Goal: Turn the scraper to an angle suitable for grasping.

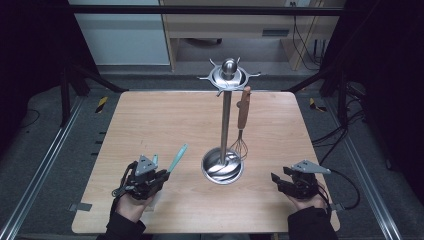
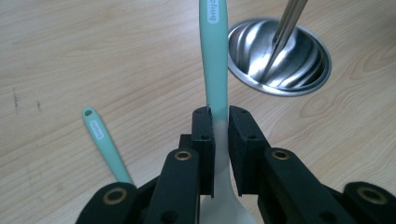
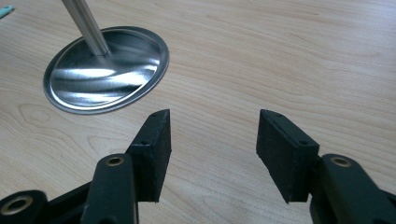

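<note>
Teal-handled spatula (image 2: pixel 214 56) sits clamped in my left hand-held gripper (image 1: pixel 161 176) near the tabletop's (image 1: pixel 165 120) front-left corner; my right hand-held gripper (image 3: pixel 212 140) is released. I'd raise the handle's hole toward the utensil stand's (image 1: pixel 226 120) free hooks, clear of the hanging whisk (image 1: pixel 241 125).

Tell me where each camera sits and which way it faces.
High view: above the person's side, looking forward and down on the table; both hands and grippers show.
Left gripper view: on the left gripper, looking along its jaws, shut on a teal utensil.
Right gripper view: on the right gripper, open jaws over bare wood.
All three share the stand's steel base.
</note>
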{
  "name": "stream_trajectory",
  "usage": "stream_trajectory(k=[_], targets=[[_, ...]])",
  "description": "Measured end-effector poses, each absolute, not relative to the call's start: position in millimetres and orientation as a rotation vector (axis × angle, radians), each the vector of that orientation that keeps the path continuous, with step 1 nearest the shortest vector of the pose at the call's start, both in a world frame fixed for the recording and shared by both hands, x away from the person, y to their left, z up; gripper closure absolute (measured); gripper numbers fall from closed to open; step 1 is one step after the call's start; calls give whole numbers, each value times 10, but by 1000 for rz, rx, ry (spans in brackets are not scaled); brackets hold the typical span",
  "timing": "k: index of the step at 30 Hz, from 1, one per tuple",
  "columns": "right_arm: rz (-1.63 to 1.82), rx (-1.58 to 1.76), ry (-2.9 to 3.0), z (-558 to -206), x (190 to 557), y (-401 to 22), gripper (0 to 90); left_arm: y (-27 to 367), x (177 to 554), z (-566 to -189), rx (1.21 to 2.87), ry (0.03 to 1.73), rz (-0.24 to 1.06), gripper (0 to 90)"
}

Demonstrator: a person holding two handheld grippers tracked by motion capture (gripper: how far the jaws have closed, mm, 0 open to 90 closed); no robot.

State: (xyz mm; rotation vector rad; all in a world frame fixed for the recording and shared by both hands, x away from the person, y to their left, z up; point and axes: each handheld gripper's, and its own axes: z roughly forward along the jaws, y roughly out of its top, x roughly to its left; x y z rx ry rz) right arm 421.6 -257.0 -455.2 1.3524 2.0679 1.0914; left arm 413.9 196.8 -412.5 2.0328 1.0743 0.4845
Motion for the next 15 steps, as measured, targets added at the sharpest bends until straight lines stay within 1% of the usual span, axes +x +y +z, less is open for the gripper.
stream_trajectory(k=[15], targets=[[1073, 1344, 2071, -4557, 4226, -2565, 448, 2074, 3982, -3811, 1849, 1016, 581, 806]])
